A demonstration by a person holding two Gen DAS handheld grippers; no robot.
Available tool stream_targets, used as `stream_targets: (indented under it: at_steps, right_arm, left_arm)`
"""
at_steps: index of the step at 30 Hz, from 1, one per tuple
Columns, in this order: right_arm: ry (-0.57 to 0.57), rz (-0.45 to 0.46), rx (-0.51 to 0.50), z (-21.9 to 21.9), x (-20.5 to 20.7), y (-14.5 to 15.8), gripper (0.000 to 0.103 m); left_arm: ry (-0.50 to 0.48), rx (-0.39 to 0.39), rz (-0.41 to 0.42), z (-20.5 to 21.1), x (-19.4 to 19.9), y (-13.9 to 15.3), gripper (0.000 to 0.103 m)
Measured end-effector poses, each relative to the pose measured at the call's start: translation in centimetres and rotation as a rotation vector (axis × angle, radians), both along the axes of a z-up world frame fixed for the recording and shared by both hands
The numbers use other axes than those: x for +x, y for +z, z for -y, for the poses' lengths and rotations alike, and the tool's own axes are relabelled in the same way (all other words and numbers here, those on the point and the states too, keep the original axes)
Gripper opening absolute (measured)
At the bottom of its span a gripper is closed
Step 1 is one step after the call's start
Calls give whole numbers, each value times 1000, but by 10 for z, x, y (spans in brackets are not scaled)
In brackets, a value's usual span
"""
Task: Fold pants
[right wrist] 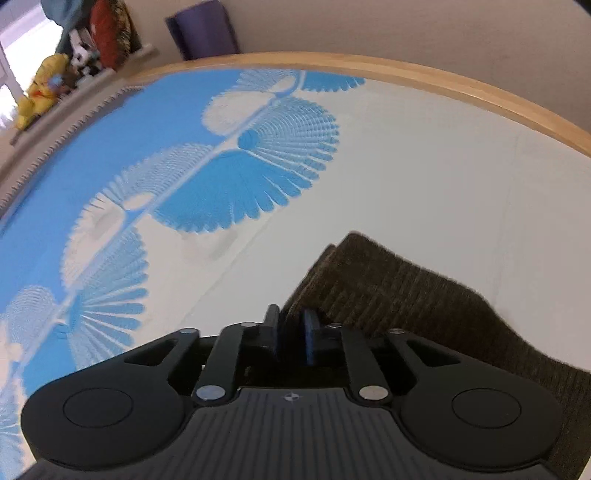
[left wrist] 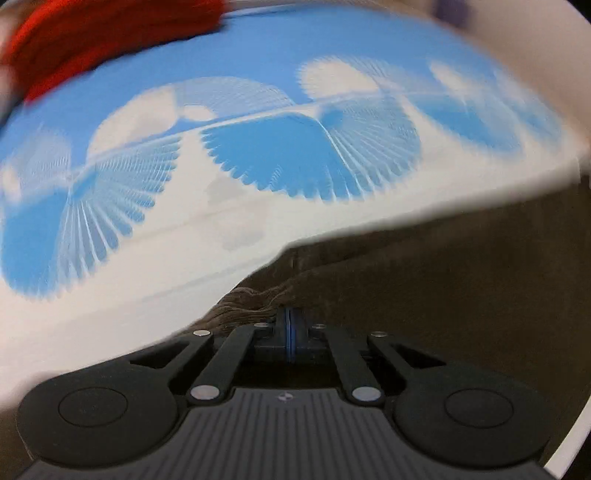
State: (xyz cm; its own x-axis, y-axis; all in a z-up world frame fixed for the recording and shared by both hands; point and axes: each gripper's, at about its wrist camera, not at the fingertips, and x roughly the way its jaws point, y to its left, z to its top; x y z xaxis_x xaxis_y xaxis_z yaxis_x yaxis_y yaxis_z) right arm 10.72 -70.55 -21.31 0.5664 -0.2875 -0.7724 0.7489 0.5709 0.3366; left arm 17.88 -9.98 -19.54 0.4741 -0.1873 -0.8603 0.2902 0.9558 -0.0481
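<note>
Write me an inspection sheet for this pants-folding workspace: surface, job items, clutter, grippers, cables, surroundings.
Surface: bed with a blue-and-white fan-patterned cover, bordered by a light wooden frame.
Job's things: dark brown ribbed fabric pants, lying on the cover near both grippers.
Clutter: a red cloth item on the cover's far side in the left wrist view, blurred.
Grippers: left hand-held gripper shut, with bunched brown fabric at its tips; right hand-held gripper partly open, brown fabric between its fingers; whether the pads press on it cannot be told.
Cables: nothing seen.
Surroundings: beige wall, a purple rolled mat, a yellow soft toy on a ledge.
</note>
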Motion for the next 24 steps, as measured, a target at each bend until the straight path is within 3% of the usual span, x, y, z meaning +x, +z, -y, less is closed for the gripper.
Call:
stream_targets:
  at_steps: [2,5,6,8,10,12,14,18,21,24]
  right_arm:
    - [-12,39,-5,9,-22,14,38]
    - [-2,94,1,24,-59,31,40]
    - [2,104,-1,28,-72,36,40]
    - [4,118,-11,34,-103,45,40]
    - [-23,121,2,36,-135,48,41]
    - [-77,101,70,38,-166,43,43]
    - [-148,129,182,43,-194,33,44]
    - [-216,71,271,44,-212,1,48]
    - [-293,58,377,46,-220,-24,48]
    - [-310,88,403,51,-218,-35,48]
  left_arm:
    - [56,-11,-16,2,4,12,2]
    - [-17,-69,64,20,-5,32,5]
    - [-45,-78,51,24,-4,28,7]
    - [-54,-11,-66,28,3,-1,9]
    - [-18,12,-71,30,3,-8,8]
    - [-9,59,-36,45,-10,13,10]
    - [-64,5,18,57,-33,36,14]
    - [-159,-75,-50,77,-96,63,31]
    - [-163,-60,-83,79,-138,67,31]
    - [-115,-102,-78,63,-172,69,31]
